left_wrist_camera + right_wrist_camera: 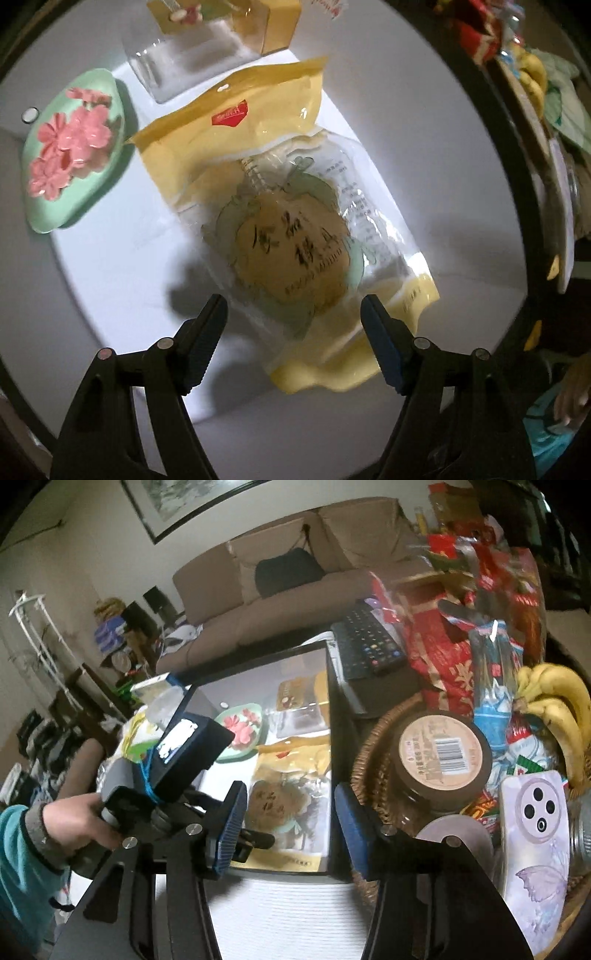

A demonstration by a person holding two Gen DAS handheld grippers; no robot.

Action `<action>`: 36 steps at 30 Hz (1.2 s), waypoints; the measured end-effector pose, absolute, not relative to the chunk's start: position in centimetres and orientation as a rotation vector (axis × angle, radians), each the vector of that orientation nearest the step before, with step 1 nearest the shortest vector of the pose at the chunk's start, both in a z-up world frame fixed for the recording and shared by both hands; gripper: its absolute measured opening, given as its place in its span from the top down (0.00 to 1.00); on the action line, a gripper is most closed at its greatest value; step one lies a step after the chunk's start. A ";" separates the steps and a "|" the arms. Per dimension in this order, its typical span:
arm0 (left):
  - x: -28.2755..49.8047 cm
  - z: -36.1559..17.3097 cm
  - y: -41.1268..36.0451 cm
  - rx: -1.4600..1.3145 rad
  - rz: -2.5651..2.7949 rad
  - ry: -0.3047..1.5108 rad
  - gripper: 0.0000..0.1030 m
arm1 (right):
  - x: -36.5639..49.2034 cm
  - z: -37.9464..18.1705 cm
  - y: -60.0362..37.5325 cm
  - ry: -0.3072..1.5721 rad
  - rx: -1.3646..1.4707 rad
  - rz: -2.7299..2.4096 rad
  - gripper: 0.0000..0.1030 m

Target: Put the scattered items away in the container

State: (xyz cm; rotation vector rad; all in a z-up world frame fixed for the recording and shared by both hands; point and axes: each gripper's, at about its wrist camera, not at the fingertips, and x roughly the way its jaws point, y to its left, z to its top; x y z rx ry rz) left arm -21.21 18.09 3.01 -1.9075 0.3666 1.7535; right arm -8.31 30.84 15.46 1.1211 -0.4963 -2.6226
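— Over the white table, where does the left gripper stand?

— Just above the near end of the pastry packet, jaws spread wide, one finger to each side of it and nothing between them yet. The packet lies flat, its yellow sealed edge nearest the gripper. A green dish with pink flowers sits to its left, and a clear box and a yellow carton lie beyond.

— And the right gripper?

— Also wide and empty, held back from the table. Its view shows the same packet ahead, and the wicker basket just to the right, already crowded with a jar, bananas and red wrappers.

— So which step is this?

— The reach for the packet, I judge; no grasp yet.

— What does the next move need?

— Lowering onto the crinkled edge and closing on that thin film, not the cake. The basket looks the likely container, though free room there is scarce.
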 end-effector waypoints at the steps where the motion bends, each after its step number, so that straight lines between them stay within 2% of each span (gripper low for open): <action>1: -21.4 2.7 18.2 -1.911 1.759 0.352 0.31 | -8.5 15.2 31.2 -0.518 1.126 -2.609 0.50; 7: -23.0 2.3 19.1 -1.929 1.767 0.304 0.41 | -8.7 14.3 32.5 -0.566 1.142 -2.589 0.48; 17: -25.9 1.6 19.1 -1.963 1.888 0.044 0.43 | -8.4 14.5 31.9 -0.546 1.130 -2.576 0.48; 21: -24.9 2.4 19.7 -1.935 1.901 0.146 0.39 | -8.5 14.1 31.6 -0.528 1.147 -2.573 0.48; 25: -23.7 4.6 18.8 -1.867 1.983 0.237 0.31 | -8.6 14.0 31.5 -0.524 1.157 -2.577 0.48; 27: -22.5 6.1 18.2 -1.806 2.018 0.294 0.31 | -8.6 14.0 31.5 -0.520 1.154 -2.575 0.48; 32: -18.6 9.4 16.0 -1.663 2.055 0.265 0.28 | -8.5 14.3 31.1 -0.509 1.142 -2.571 0.48; 34: -16.3 10.8 15.0 -1.567 2.102 0.283 0.14 | -8.4 14.4 30.8 -0.503 1.140 -2.566 0.48; 36: -17.6 12.4 14.2 -1.520 2.135 0.309 0.11 | -8.3 14.5 30.4 -0.498 1.141 -2.564 0.47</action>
